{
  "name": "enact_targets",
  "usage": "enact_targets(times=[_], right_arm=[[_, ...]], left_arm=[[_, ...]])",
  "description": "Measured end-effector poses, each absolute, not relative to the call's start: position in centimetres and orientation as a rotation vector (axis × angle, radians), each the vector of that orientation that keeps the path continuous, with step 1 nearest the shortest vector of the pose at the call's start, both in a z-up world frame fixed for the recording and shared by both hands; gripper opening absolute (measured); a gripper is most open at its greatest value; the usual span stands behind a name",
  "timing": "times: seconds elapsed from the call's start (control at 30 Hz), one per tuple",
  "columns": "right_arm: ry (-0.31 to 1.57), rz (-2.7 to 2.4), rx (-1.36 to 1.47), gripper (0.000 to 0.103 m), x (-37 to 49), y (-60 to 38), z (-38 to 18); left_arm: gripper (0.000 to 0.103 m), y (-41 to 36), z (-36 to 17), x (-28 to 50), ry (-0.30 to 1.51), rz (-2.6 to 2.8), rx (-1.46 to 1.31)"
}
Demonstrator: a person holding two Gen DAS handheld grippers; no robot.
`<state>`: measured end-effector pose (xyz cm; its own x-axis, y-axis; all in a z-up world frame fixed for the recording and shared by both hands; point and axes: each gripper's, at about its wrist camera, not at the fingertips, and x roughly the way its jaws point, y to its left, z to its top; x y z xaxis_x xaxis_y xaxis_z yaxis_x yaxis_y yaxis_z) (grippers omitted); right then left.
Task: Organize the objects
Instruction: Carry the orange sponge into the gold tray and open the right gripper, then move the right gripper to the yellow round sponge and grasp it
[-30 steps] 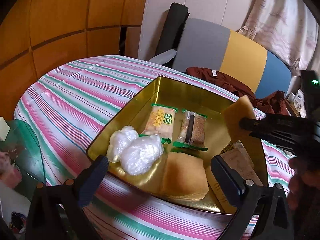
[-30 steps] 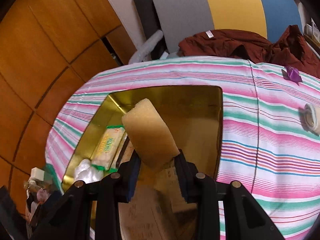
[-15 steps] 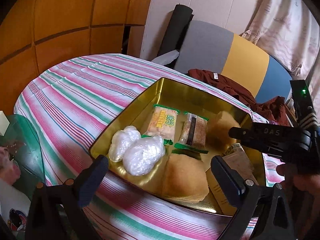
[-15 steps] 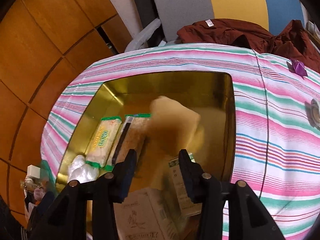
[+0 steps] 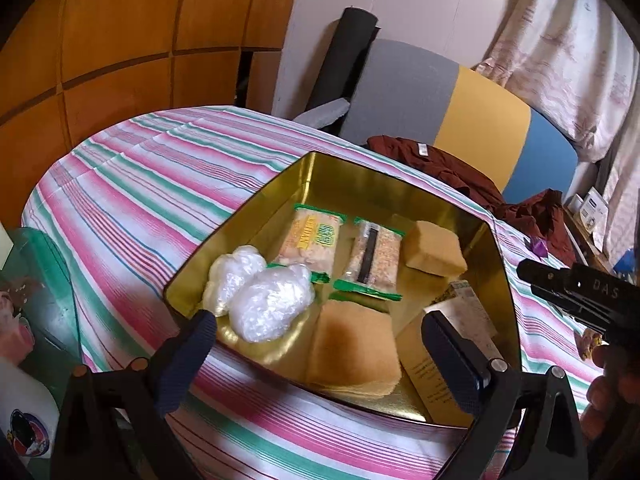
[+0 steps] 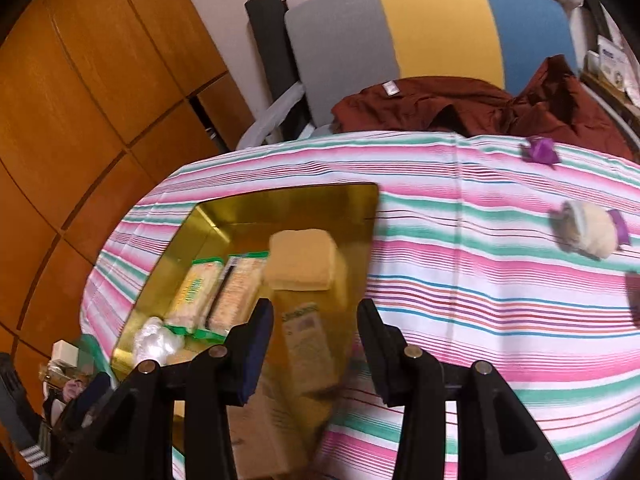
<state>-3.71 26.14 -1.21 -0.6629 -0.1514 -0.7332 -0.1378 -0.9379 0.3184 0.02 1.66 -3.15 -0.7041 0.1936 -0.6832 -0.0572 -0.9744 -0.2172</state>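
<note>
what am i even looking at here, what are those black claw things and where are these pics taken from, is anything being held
There is no robot here: a person holds a two-finger gripper in each hand, and a fisheye camera on each looks out along its fingers. One picture comes from the left gripper, the other from the right gripper. Both look down at a gold tin on a striped tablecloth. In the tin lie two snack packets, two clear bags, a tan stack, a paper box and a yellow sponge. Nothing is held: both grippers are open and empty. A wrapped snack lies outside the tin.
</note>
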Motion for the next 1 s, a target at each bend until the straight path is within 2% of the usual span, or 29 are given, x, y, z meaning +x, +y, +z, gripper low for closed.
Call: enact_targets(times=[0.43, 0.77, 1.0], right_arm=[[-0.56, -2.975, 1.367, 0.044, 3.0, 33.5, -4.0], [-0.709, -3.119, 1.458, 0.044, 10.2, 42.0, -7.6], [-0.815, -3.209, 1.48, 0.044, 13.5, 46.9, -8.0]], left_arm=[[0.103, 6.2, -1.8, 2.7, -0.135, 2.676, -1.027], [0.103, 12.2, -1.4, 5.8, -0.025, 2.49, -0.978], [0.103, 17.2, -1.4, 8.4, 0.138, 2.355, -0.93]])
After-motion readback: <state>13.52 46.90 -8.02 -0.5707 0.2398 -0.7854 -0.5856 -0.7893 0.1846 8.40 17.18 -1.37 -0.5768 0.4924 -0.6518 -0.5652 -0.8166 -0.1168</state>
